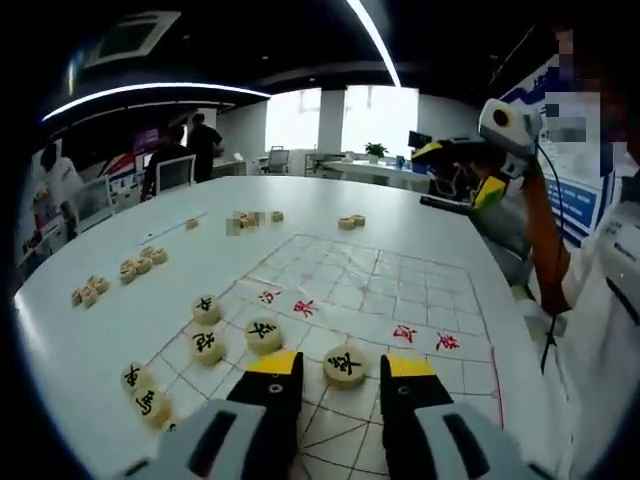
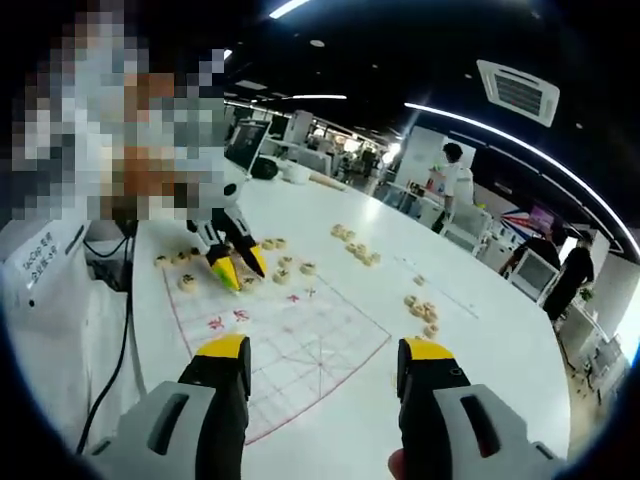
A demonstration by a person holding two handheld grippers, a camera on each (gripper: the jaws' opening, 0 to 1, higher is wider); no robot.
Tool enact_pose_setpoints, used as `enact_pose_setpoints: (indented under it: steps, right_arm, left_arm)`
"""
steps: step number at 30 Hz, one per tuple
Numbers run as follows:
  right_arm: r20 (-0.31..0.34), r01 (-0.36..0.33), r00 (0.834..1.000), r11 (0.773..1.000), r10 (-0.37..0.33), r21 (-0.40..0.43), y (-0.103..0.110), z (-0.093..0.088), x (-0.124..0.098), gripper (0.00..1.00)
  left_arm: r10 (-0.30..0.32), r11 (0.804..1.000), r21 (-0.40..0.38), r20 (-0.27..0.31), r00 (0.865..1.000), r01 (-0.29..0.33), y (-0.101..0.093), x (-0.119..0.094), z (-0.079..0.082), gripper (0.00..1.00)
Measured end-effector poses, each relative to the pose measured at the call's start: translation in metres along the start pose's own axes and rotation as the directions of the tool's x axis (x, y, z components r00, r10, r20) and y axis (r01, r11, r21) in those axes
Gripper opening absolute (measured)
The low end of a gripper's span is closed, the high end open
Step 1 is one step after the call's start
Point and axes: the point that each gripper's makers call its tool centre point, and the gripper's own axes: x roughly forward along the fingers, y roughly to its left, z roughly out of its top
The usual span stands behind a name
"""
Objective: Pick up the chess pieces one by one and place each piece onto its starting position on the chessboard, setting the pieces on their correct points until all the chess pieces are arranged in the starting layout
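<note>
Down at board level in the left gripper view, the left gripper (image 1: 343,378) hovers low over a paper chessboard (image 1: 400,290) printed with a red grid and red characters, its yellow-tipped jaws spread with a round wooden chess piece (image 1: 344,366) lying between the tips; whether either jaw touches it cannot be told. Four more pieces (image 1: 206,309) sit on the near left part of the grid, two of them (image 1: 135,377) close to its corner. Loose clusters of pieces (image 1: 142,262) lie off the board on the white table (image 1: 100,330), with others (image 1: 351,222) farther back. The right gripper (image 1: 478,172) hangs in the air at upper right, above the table's far edge, beside a person in a white garment (image 1: 610,300). People (image 1: 165,155) stand in the office behind.

Over in the right gripper view, the right gripper (image 2: 325,365) is raised well above the table (image 2: 480,330), its jaws spread wide and holding nothing. Below it the chessboard (image 2: 290,340) lies flat. The left gripper (image 2: 235,265) shows at the board's far side, its yellow tips pointed down among a row of pieces (image 2: 285,268). More pieces (image 2: 355,250) are scattered across the table beyond the board, and another group (image 2: 422,312) lies off to the right. A black cable (image 2: 125,330) runs down past the person's white sleeve (image 2: 45,300) at left.
</note>
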Motion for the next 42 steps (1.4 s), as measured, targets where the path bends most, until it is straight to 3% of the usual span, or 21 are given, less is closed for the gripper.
enact_pose_setpoints:
  steps: [8,17,31,42]
  right_arm:
    - [0.000,0.001,1.000,1.000,-0.001,0.001,0.000,0.000,0.000,0.59]
    - [0.000,0.006,1.000,1.000,-0.006,0.003,-0.002,0.000,-0.001,0.59]
    - [-0.003,0.019,1.000,1.000,-0.019,0.013,-0.008,-0.005,-0.006,0.59]
    - [-0.010,0.029,1.000,0.999,-0.029,0.022,-0.011,-0.005,-0.005,0.59]
  left_arm:
    - [-0.001,1.000,0.023,0.086,0.996,-0.001,-0.001,-0.007,0.030,0.46]
    - [0.079,0.995,0.046,0.159,0.984,-0.087,0.032,-0.007,0.072,0.47]
    - [0.153,0.988,-0.013,0.176,0.972,-0.153,0.082,0.030,0.094,0.47]
    - [0.161,0.987,-0.013,0.166,0.973,-0.161,0.113,0.087,0.118,0.44]
